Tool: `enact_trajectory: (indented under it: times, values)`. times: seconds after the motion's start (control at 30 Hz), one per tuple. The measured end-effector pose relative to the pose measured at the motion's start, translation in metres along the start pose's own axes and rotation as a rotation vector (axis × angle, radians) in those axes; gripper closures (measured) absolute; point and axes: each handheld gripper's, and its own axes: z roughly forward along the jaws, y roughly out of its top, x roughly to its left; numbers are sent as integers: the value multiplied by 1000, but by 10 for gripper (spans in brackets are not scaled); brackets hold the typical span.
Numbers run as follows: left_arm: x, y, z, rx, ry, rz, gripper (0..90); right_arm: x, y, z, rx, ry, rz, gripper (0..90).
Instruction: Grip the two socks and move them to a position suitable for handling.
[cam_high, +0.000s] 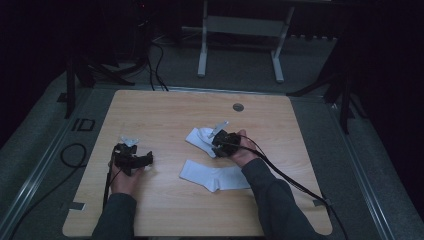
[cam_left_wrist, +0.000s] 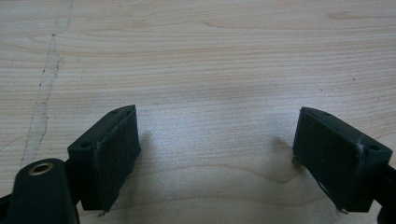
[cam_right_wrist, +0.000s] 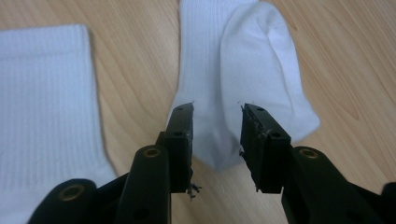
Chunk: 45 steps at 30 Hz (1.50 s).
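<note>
Two white socks lie on the wooden table (cam_high: 165, 112). One sock (cam_high: 214, 176) lies flat near the middle. The other sock (cam_high: 199, 136), folded over on itself, lies just beyond it. My right gripper (cam_high: 218, 143) hovers at the folded sock's near end. In the right gripper view its jaws (cam_right_wrist: 217, 112) stand apart on either side of the folded sock's (cam_right_wrist: 243, 70) end, with the pads not pressing on it, and the flat sock (cam_right_wrist: 46, 93) lies to the left. My left gripper (cam_high: 142, 160) rests at the table's left, open wide (cam_left_wrist: 217, 121) over bare wood.
A round cable grommet (cam_high: 238, 107) sits near the table's far edge. Black cables trail from both grippers across the table and off its near side. A white desk frame (cam_high: 240, 30) and dark stands are on the floor beyond the table.
</note>
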Motion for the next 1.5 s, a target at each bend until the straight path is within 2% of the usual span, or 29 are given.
enact_trajectory:
  times: [0.03,0.07,0.13,0.17,0.23,0.3,0.33,0.37,0.4,0.57,0.87,0.97,1.23,1.3,1.37,1.4,1.5]
  values:
    - [0,0,0,0,0,-1,148,-1,0,2,-2,10,12,628]
    - [0,0,0,0,0,-1,148,1,1,9,-6,25,6,633]
    - [0,0,0,0,0,0,148,2,2,9,-11,31,0,647]
    - [0,0,0,0,0,-1,148,4,3,10,-18,42,-6,682]
    - [0,0,0,0,-1,-2,148,8,7,12,-15,61,-28,814]
    - [0,0,0,0,0,-1,148,11,9,16,-3,57,-42,890]
    - [0,0,0,0,0,-2,148,11,10,17,1,51,-41,895]
    - [0,0,0,0,0,-2,148,11,10,17,1,51,-41,895]
    - [0,0,0,0,-1,-2,148,8,7,26,39,48,-32,897]
    - [0,0,0,0,0,-1,148,12,5,33,72,78,-49,898]
    - [0,0,0,0,0,-1,148,19,-2,24,109,134,-108,898]
    - [0,0,0,0,0,-1,148,17,-8,21,113,157,-104,898]
    - [0,0,0,0,0,-2,147,7,-22,11,155,173,-108,887]
    - [0,0,0,0,0,-1,147,6,-22,9,146,174,-106,878]
    - [0,0,0,0,0,-2,147,4,-20,4,110,172,-89,860]
    - [0,0,0,0,0,-2,148,2,-17,0,84,170,-75,856]
    - [0,0,0,-1,0,-1,148,-3,-8,-6,59,148,-67,822]
